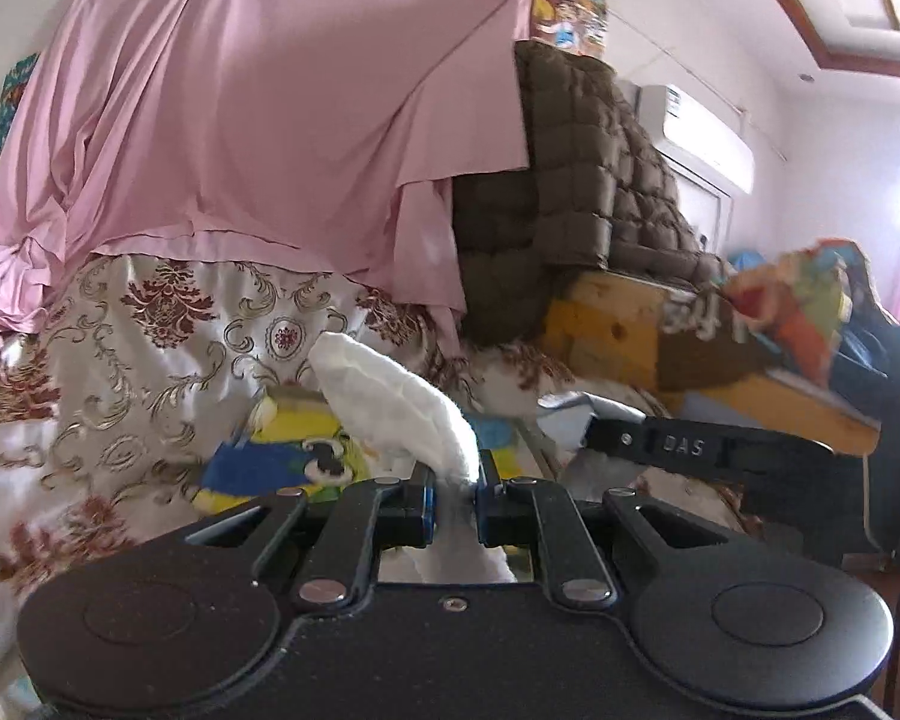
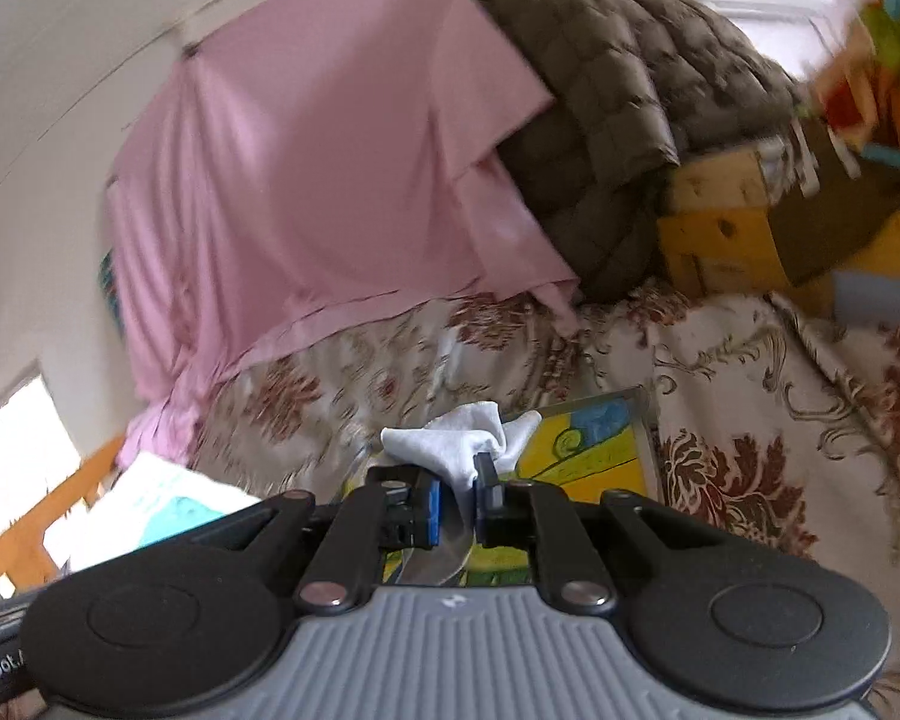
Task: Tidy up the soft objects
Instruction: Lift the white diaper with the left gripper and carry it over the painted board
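My left gripper (image 1: 455, 489) is shut on a white soft cloth (image 1: 390, 402) that sticks up and to the left from the jaws. My right gripper (image 2: 457, 489) is shut on a white cloth (image 2: 450, 438) that bunches just beyond the jaws. Both are held above a yellow, blue and green cartoon-print surface (image 1: 282, 456), which also shows in the right wrist view (image 2: 594, 450). The right gripper's black body (image 1: 690, 450) crosses the left wrist view at the right. I cannot tell whether both hold the same cloth.
A floral cream and maroon bedspread (image 1: 150, 330) lies around, also in the right wrist view (image 2: 750, 390). A pink sheet (image 1: 240, 120) hangs behind. A brown quilted blanket (image 1: 582, 180) drapes over a wooden frame (image 1: 618, 324). Colourful fabric (image 1: 810, 300) lies at the right.
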Tool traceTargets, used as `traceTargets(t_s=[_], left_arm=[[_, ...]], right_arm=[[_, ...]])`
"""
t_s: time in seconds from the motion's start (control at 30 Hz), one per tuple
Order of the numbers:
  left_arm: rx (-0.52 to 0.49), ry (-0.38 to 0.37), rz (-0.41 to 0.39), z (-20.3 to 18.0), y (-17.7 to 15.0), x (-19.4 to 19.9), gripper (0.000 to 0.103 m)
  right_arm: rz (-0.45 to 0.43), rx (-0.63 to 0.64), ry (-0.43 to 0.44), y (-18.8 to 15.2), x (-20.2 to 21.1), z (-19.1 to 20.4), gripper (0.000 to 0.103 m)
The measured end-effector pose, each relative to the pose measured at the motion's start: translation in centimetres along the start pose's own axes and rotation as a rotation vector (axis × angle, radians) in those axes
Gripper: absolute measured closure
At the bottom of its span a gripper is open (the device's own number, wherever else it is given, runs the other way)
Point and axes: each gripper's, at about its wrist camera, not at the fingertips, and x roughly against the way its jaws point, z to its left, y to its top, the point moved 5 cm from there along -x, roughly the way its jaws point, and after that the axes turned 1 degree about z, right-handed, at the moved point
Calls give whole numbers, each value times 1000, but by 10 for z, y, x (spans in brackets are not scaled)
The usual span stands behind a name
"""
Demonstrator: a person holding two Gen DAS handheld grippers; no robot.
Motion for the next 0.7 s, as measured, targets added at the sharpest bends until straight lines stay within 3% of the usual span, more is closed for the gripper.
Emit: traceTargets(t_s=[0.27, 0.43, 0.7], left_arm=[[25, -3, -2, 18, 10, -113, 90], [74, 1, 41, 24, -2, -171, 90], [165, 21, 165, 42, -38, -217, 90]], right_arm=[[28, -33, -51, -10, -67, -61, 92], [78, 2, -62, -18, -95, -74, 90], [148, 35, -90, -31, -121, -78, 87]])
